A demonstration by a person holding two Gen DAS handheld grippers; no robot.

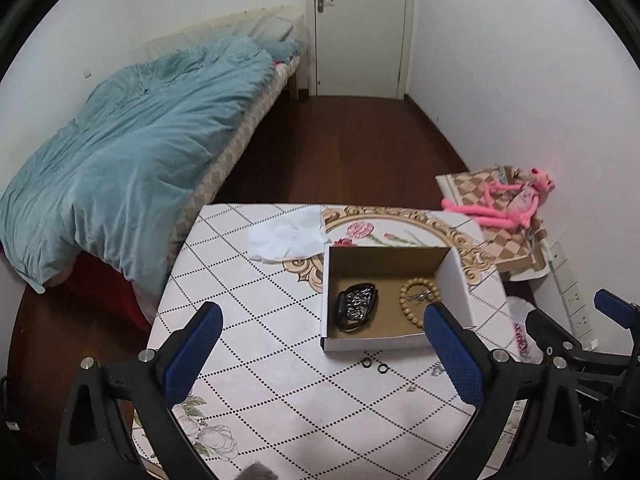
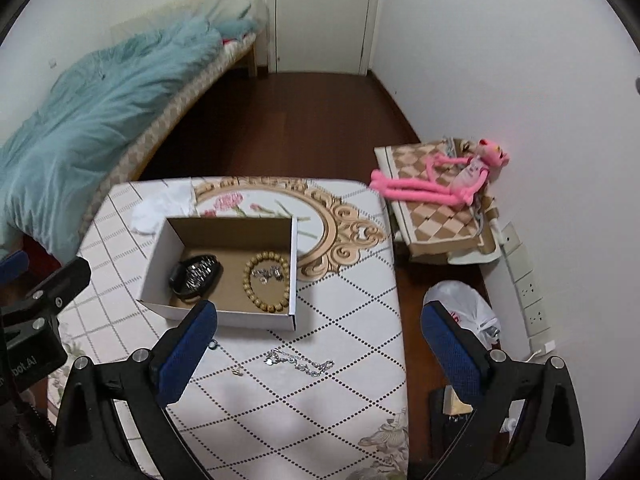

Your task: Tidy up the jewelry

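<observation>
1. Our right tongs (image 2: 318, 344) sit closest to the lens, spread wide and empty, same as the left tongs (image 1: 322, 340).
2. The counter (image 2: 344, 400) still has loose pieces lying in front of the open box (image 2: 224, 316).
3. We'd go for the silver chain (image 2: 298, 362) next: come down low, pinch mid-chain, lift slowly.
4. Two small black rings (image 1: 374, 366) come last; they're fiddly.

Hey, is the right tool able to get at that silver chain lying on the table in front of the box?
Probably yes. The silver chain lies bare on the tablecloth between the open right tool fingers, outside the cardboard box, with nothing over it or crowding it.
</observation>
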